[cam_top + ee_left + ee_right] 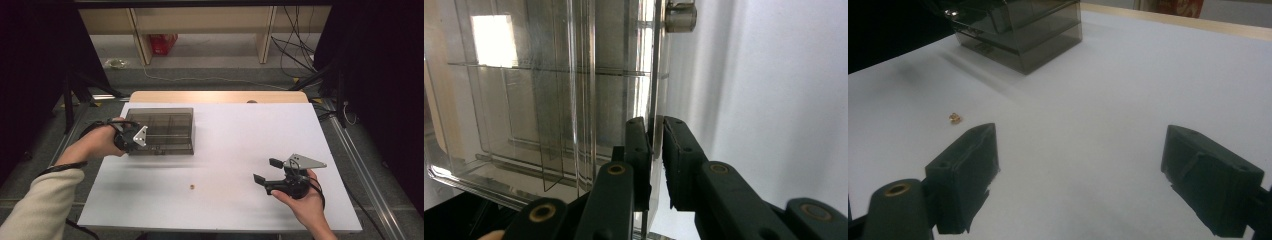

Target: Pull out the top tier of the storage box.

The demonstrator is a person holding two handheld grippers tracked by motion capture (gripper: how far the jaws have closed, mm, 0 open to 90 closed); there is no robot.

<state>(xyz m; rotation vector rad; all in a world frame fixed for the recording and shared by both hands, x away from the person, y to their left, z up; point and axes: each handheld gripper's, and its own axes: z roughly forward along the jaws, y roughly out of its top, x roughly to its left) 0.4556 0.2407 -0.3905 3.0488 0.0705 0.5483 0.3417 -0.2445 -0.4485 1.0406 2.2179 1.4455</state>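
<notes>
White bench before us: our left gripper is clamped on the smoky organizer box's thin clear lid edge at far left. Our right gripper hovers wide apart near a small brass piece. Lifting slowly should keep the lid from slipping.
</notes>
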